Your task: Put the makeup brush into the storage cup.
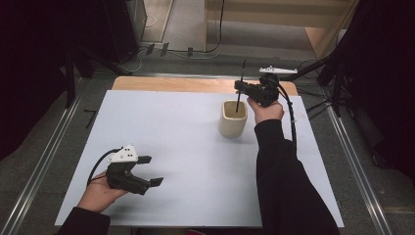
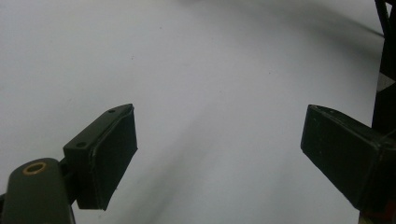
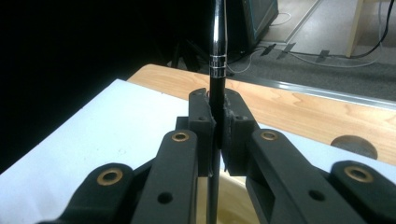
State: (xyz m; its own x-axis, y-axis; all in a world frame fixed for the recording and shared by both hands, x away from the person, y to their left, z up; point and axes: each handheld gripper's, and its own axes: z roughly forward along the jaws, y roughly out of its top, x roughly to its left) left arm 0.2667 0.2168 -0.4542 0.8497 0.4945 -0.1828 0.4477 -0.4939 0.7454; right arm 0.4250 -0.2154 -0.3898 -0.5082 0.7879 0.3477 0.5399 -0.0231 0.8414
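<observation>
Between right claw (image 3: 218, 135) pads, pen (image 3: 217, 70).

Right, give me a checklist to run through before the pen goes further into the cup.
1. Right tool shut on the pen: ok, the pads clamp its barrel.
2. Pen upright: ok, it stands near vertical in the high view.
3. Pen lined up over the cup: ok, its lower end points into the cup's mouth.
4. Pen tip resting on the cup's bottom: cannot tell, the wall hides it.
5. Left tool out of the way: ok, open, at the near left of the white sheet, far from the cup.
6. Cup standing upright: ok.
</observation>
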